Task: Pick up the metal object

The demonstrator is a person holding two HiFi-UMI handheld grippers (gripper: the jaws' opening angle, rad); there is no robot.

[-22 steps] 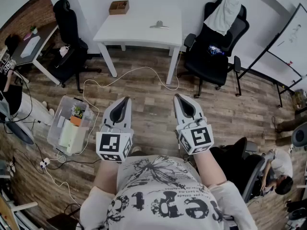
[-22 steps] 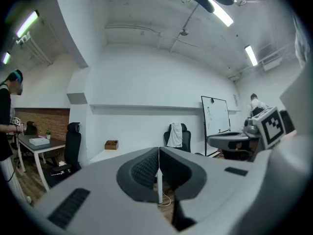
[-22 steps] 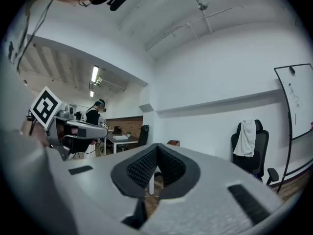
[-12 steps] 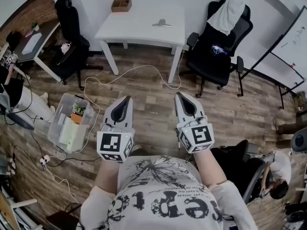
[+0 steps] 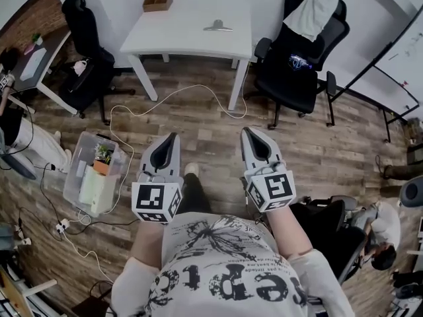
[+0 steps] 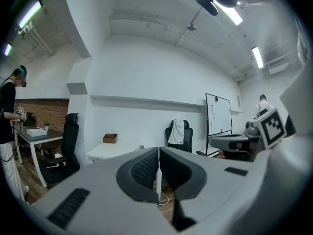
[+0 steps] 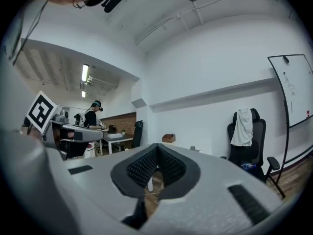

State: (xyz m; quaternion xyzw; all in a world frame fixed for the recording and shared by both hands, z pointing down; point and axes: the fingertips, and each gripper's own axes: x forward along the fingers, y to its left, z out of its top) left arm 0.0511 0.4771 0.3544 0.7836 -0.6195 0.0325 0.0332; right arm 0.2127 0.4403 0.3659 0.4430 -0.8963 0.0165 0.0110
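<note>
White rectangular surface [image 5: 173, 39], silver metal object [image 5: 217, 26], brown wooden box [image 5: 158, 0]. Black office chair [image 5: 294, 71], white cloth [image 5: 310, 15]. Brown wood-plank floor [image 5: 211, 137]. Grey left gripper [image 5: 173, 139] and right gripper [image 5: 246, 133], black-and-white square-patterned marker cubes [image 5: 156, 202].

Far across the wooden floor [image 5: 211, 134] stands a white table [image 5: 173, 38] against the wall. The metal object [image 5: 217, 26] lies on its top toward the right, and a small wooden box [image 5: 158, 0] sits at the far left corner. A black office chair [image 5: 294, 71] with a white garment [image 5: 309, 15] over its back stands to the table's right, another black chair [image 5: 82, 55] to its left. A white cable [image 5: 168, 101] trails over the floor. Near the person, the left gripper [image 5: 173, 138] and right gripper [image 5: 246, 133] are held side by side, well apart from the table, tips pointing toward it. A clear plastic bin [image 5: 84, 152] sits on the floor at the left.
</note>
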